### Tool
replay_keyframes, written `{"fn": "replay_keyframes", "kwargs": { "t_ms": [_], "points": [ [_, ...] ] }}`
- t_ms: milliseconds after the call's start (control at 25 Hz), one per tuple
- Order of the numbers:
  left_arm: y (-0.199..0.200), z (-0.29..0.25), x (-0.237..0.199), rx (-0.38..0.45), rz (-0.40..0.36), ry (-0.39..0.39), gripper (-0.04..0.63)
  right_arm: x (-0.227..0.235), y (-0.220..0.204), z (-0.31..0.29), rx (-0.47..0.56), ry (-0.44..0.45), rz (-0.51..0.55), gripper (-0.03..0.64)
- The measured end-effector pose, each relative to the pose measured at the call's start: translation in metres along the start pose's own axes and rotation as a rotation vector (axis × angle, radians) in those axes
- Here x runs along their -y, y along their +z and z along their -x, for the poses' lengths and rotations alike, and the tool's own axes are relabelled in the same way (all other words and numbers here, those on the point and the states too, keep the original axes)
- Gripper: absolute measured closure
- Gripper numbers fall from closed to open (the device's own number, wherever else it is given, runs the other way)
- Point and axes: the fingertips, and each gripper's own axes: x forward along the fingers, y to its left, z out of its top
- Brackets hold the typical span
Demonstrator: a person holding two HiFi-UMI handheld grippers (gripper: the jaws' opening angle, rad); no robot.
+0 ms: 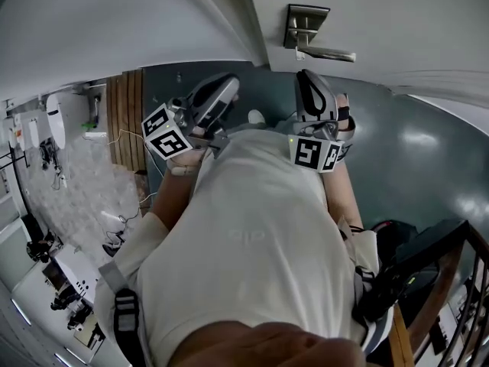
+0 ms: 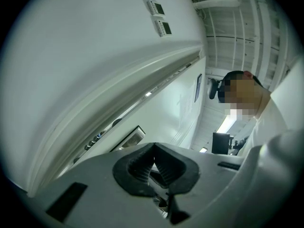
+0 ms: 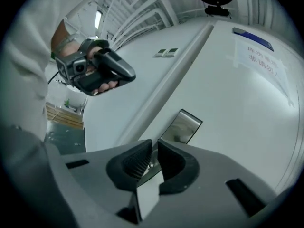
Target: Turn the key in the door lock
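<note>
The door's metal lock plate (image 1: 303, 21) and its lever handle (image 1: 330, 53) are at the top of the head view. My right gripper (image 1: 307, 75) is just below the handle, pointing at the door. In the right gripper view its jaws (image 3: 153, 156) are shut. The lock plate (image 3: 181, 126) stands just beyond them, and a strip of it shows through the slit between the pads. I cannot make out a key. My left gripper (image 1: 231, 82) hangs to the left, off the door frame, shut with nothing in it (image 2: 153, 161). It also shows in a hand in the right gripper view (image 3: 128, 73).
The white door frame (image 1: 244, 29) runs between the two grippers. Two small wall panels (image 2: 159, 15) sit on the wall above. Dark green floor (image 1: 412, 151) lies underfoot, with a wooden railing (image 1: 451, 281) at the lower right and a wooden strip (image 1: 126, 117) at the left.
</note>
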Motion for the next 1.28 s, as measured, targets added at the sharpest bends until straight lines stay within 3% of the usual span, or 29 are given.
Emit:
{"fn": "replay_keyframes", "kwargs": {
  "t_ms": [400, 800, 960, 1280],
  "points": [
    [-0.015, 0.014, -0.015, -0.05, 0.045, 0.008, 0.588, -0.021, -0.073, -0.03, -0.206, -0.108, 0.161, 0.591],
    [-0.028, 0.035, -0.033, -0.076, 0.073, 0.031, 0.588, -0.034, -0.106, -0.06, -0.28, -0.191, 0.238, 0.532],
    [-0.029, 0.04, -0.035, -0.081, 0.082, 0.025, 0.588, -0.035, -0.11, -0.072, -0.302, -0.221, 0.292, 0.531],
    [-0.03, 0.041, -0.033, -0.065, 0.107, 0.0, 0.588, -0.033, -0.108, -0.08, -0.284, -0.31, 0.289, 0.534]
  ]
}}
